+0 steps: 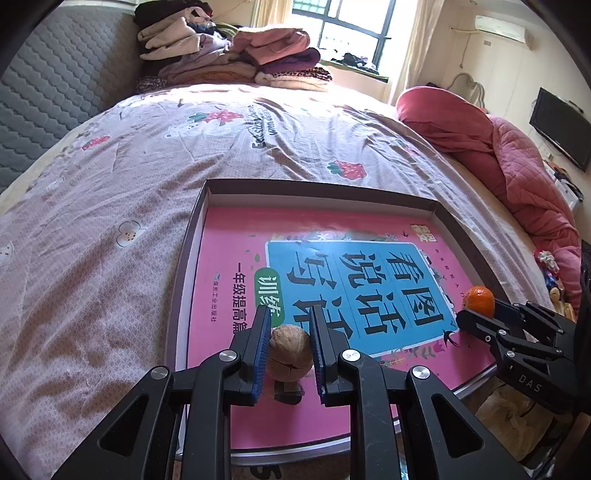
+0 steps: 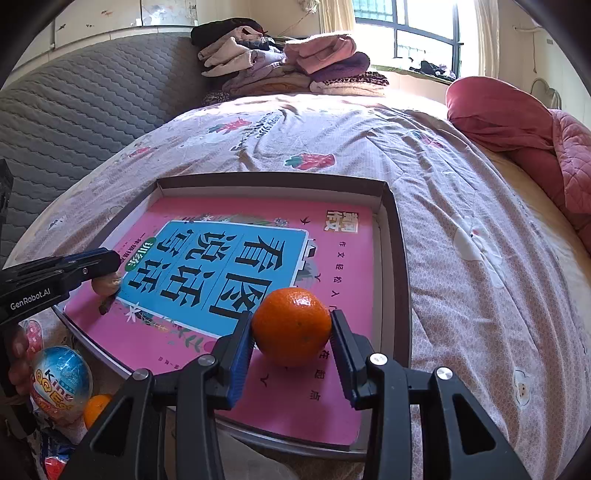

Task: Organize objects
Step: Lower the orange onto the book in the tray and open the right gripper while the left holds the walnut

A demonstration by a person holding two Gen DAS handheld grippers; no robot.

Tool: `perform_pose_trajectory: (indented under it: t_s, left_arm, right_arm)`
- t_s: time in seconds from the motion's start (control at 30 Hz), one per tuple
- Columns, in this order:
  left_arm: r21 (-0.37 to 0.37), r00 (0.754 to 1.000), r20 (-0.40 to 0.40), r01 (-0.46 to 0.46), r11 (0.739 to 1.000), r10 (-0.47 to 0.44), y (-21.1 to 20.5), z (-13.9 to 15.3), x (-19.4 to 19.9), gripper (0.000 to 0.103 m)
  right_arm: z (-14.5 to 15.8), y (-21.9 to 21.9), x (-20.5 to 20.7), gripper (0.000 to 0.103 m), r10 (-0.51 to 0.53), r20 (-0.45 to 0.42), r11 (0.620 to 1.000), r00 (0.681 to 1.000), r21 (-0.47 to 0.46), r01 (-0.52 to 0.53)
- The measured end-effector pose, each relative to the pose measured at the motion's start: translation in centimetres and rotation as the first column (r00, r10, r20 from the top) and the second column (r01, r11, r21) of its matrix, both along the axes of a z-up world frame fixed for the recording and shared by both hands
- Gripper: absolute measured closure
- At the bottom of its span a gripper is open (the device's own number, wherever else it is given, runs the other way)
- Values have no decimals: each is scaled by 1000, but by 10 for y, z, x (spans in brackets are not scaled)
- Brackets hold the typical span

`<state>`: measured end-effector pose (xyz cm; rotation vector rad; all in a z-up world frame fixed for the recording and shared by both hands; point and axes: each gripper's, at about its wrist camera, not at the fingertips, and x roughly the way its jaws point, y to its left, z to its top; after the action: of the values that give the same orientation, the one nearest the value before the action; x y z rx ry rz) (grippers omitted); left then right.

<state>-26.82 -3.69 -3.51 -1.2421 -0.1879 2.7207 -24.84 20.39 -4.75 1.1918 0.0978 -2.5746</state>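
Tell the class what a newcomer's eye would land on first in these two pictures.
A bright orange tangerine sits between the fingers of the right hand-held gripper, over the pink book lying in a shallow box on the bed. Nearer the book's left edge, the left hand-held gripper brackets a brown walnut.

Pretty lived-in bedroom. A big bed [image 1: 155,206] filled most of the view, covered in a pinkish quilt [image 2: 461,229] with strawberry and flower prints. Up at 12 o'clock sat a pile of folded clothes [image 1: 236,55], with a grey quilted headboard [image 1: 55,99] over at 10 o'clock. Daylight poured through a dark-framed window [image 1: 347,26] at 1 o'clock, curtains [image 1: 421,44] beside it. A bunched-up pink duvet [image 1: 517,162] lay at 3 o'clock, and on the cream wall behind it were a TV [image 1: 559,127] and an air conditioner [image 1: 502,27].
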Motion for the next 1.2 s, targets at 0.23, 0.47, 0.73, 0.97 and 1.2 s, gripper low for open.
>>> perform_pose_trajectory:
  t_s: [0.23,0.47,0.73,0.97,1.2]
  left_arm:
    - [-12,1000,-2,3,1000,-3,1,0,0,81]
    - [-16,1000,-3,4,1000,-4,1,1,1,81]
    - [-16,1000,0,4,1000,-4,3,0,2,81]
    - [-16,1000,5,3,1000,-3,3,0,2,80]
    - [-23,1000,9,0,1000,0,3,-1,4,77]
  right_arm:
    - [-1,-1,-1,62,2,-2,1000,1000,9,-2]
    - [-1,-1,-1,61,1,-2,1000,1000,6,-1]
    - [1,-2,-2,61,-3,4,1000,1000,10,3]
    - [1,-3,-1,61,-4,6,1000,1000,8,4]
    - [3,-2,0,61,-4,2,1000,1000,12,4]
